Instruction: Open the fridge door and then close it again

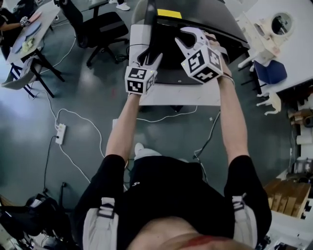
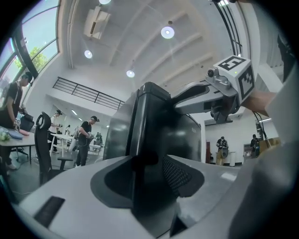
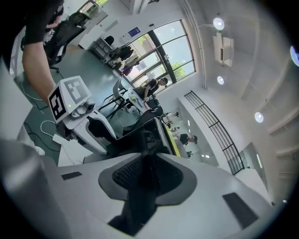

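Head view shows the fridge (image 1: 205, 19), a small black cabinet with a yellow label (image 1: 169, 13) on its top, standing on a low white table (image 1: 181, 95) at the far side of the scene. The fridge door (image 1: 150, 29) is swung out from the cabinet's left side and points toward the near side, so only its thin dark edge faces the camera. Judging from that, the opening half of the task is done or nearly done. The closing half is all that is left: the door has to swing back to the right until it lies flat against the front.

The left gripper (image 1: 146, 61) is clamped on the door's free edge. Left gripper view shows the dark panel standing upright between the two jaws, with the ribbed pad pressed against its right face.

The right gripper (image 1: 195, 39) sits just right of the door, over the cabinet's near top edge. Right gripper view shows its jaws drawn in to a narrow gap, with a thin dark strip pinched between the pads. This looks like an edge of the cabinet, held perhaps to steady it, though I cannot tell for certain that it is not part of the door.
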